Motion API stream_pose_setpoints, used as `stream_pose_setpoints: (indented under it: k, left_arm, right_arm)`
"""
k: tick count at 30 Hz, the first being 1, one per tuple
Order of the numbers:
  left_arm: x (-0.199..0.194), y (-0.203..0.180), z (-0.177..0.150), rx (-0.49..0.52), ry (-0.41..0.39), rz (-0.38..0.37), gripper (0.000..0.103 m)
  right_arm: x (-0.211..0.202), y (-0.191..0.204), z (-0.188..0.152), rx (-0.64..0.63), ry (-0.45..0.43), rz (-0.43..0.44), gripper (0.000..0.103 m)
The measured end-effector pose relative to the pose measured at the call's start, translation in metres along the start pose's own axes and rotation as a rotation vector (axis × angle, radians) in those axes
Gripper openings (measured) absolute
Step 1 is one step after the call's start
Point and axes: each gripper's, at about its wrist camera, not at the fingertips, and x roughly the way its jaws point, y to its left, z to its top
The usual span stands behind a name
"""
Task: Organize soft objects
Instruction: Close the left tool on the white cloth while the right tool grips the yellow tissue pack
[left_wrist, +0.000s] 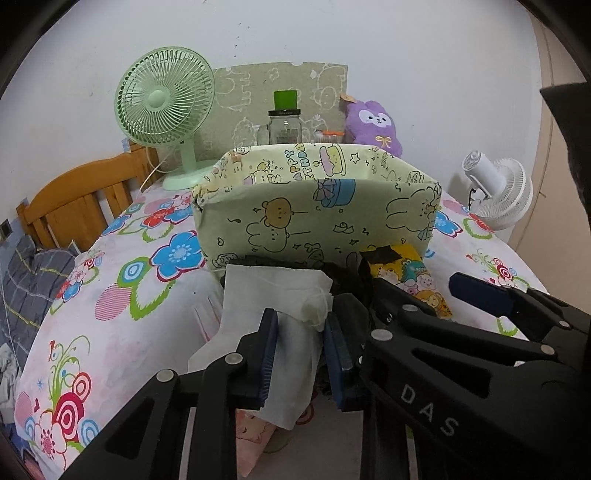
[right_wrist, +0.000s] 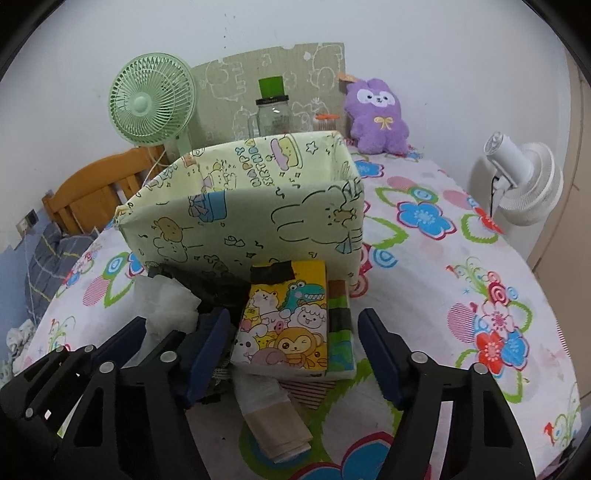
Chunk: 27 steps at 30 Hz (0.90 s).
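Observation:
A pale green cartoon-print fabric box (left_wrist: 317, 218) stands open on the floral bedsheet; it also shows in the right wrist view (right_wrist: 243, 218). My left gripper (left_wrist: 301, 354) is shut on a white cloth (left_wrist: 273, 306) in front of the box. A black cloth (left_wrist: 343, 273) lies under it. My right gripper (right_wrist: 291, 350) is open, its fingers on either side of a yellow cartoon tissue pack (right_wrist: 286, 325). The right gripper also appears in the left wrist view (left_wrist: 417, 299). A beige packet (right_wrist: 275, 421) lies under the pack.
A green fan (left_wrist: 166, 107), a glass jar with a green lid (left_wrist: 284, 122) and a purple plush (left_wrist: 375, 125) stand behind the box by the wall. A white fan (left_wrist: 498, 192) is at the right. A wooden headboard (left_wrist: 77, 199) is at the left.

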Motion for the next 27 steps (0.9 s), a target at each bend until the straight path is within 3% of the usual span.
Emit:
stream_pose_setpoints:
  k: [5,13,27]
  left_arm:
    - [0.003,-0.003,-0.001,0.022,-0.003,0.02,0.024]
    - [0.003,-0.003,-0.001,0.029,-0.009,0.024,0.024]
    - [-0.02,-0.005,0.002,0.037,-0.052,0.016,0.019]
  right_arm:
    - [0.01,-0.003,-0.001,0.039,0.029,0.027,0.068]
    - [0.007,0.004,-0.002,0.034,0.024,0.052,0.051]
    - [-0.017,0.006,0.0,0.02,-0.023,0.044,0.05]
